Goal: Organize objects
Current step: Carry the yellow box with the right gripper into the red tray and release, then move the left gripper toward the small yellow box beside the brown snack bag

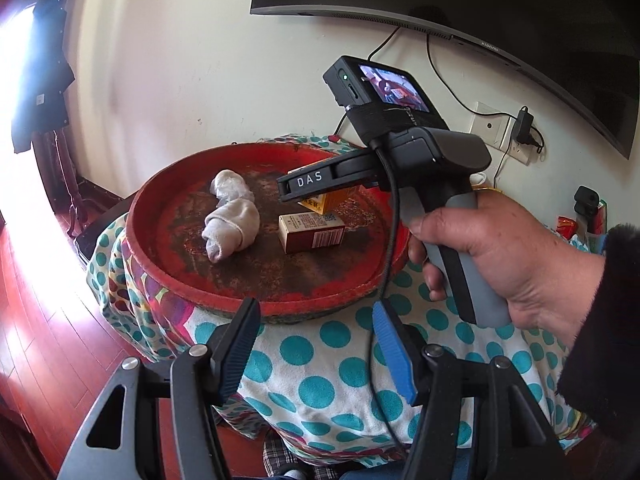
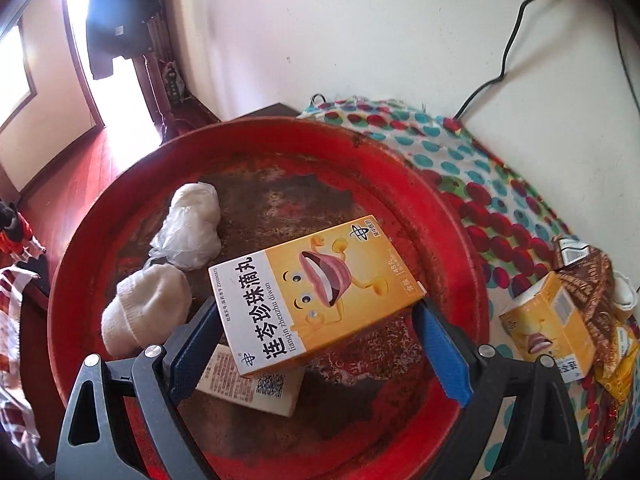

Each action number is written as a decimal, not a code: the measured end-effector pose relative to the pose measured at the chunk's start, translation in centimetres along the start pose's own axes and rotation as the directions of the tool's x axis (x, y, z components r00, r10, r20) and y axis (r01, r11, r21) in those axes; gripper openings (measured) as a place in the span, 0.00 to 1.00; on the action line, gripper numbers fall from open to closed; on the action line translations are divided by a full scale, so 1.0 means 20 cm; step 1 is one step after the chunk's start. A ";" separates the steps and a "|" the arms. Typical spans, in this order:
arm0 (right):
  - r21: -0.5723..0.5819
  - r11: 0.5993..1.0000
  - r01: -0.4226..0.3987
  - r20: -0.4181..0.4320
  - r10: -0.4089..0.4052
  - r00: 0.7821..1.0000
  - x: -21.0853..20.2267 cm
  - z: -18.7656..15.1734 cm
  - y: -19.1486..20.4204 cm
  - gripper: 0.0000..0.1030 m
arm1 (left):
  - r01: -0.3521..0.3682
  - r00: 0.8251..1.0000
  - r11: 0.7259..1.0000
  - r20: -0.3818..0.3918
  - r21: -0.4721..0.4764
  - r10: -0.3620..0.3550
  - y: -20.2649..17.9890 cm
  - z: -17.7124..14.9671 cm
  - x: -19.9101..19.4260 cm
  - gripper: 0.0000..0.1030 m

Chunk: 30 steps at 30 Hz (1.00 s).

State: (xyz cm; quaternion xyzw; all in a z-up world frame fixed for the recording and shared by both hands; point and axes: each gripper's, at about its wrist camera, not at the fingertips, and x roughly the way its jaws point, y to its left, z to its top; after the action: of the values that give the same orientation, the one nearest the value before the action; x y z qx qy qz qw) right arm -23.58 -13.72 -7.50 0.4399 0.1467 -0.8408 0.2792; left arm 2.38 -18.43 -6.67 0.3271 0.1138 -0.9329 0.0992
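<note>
A round red tray [image 1: 168, 280] [image 2: 448, 208] sits on a polka-dot cloth. In it lie a rolled white sock [image 1: 232, 228] [image 2: 144, 312], a white wad [image 1: 230, 186] [image 2: 192, 232] and a cream-and-brown box [image 1: 312, 232] [image 2: 256, 384]. My right gripper [image 2: 320, 312] [image 1: 296, 188] is shut on a yellow medicine box [image 2: 312, 292] [image 1: 332, 200] and holds it over the tray, above the cream box. My left gripper [image 1: 316, 312] is open and empty, at the tray's near rim.
On the polka-dot cloth [image 1: 320, 364] [image 2: 460, 168] right of the tray lie a second yellow box [image 2: 548, 324], a cigarette pack [image 2: 572, 252] and snack bags [image 2: 616, 368]. A television [image 1: 480, 4] hangs on the wall behind; cables and a socket [image 1: 496, 128] are below it.
</note>
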 end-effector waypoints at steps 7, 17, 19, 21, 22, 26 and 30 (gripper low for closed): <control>0.054 0.998 -0.031 -0.009 0.032 0.999 0.00 -0.05 -0.11 0.92 | 0.001 1.000 1.000 -0.009 -0.016 -0.001 0.02 0.00 0.02 0.58; 0.131 0.991 -0.024 0.083 0.014 0.996 -0.32 -0.20 -0.24 0.95 | 0.016 1.000 0.999 0.012 0.042 -0.016 -0.08 -0.02 -0.01 0.58; 0.125 0.992 0.001 0.111 -0.015 0.994 -0.46 -0.33 -0.33 0.95 | 0.024 1.000 0.999 0.018 0.048 -0.025 -0.10 -0.02 -0.01 0.58; 0.135 0.989 0.054 0.124 -0.071 0.990 -0.52 -0.40 -0.37 0.95 | 0.024 0.999 0.998 0.022 0.052 -0.025 -0.11 -0.02 -0.01 0.59; 0.150 0.986 0.074 0.131 -0.094 0.987 -0.51 -0.41 -0.38 0.96 | 0.024 0.999 0.998 0.024 0.058 -0.025 -0.12 -0.02 -0.01 0.59; 0.217 0.952 0.218 0.101 -0.244 0.965 -0.51 -0.66 -0.58 0.97 | 0.088 0.995 0.990 0.036 0.110 -0.092 -0.20 -0.02 -0.04 0.69; 0.377 0.894 0.242 0.058 -0.284 0.957 -0.50 -0.90 -1.01 0.98 | 0.397 0.914 0.907 0.031 0.143 -0.405 -0.31 0.00 -0.18 0.69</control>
State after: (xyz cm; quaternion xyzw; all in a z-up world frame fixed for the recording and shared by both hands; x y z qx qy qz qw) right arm -19.27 14.83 -9.45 0.4124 0.0300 -0.9066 0.0838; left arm 3.54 -12.13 -3.35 0.2745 0.1128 -0.9482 -0.1134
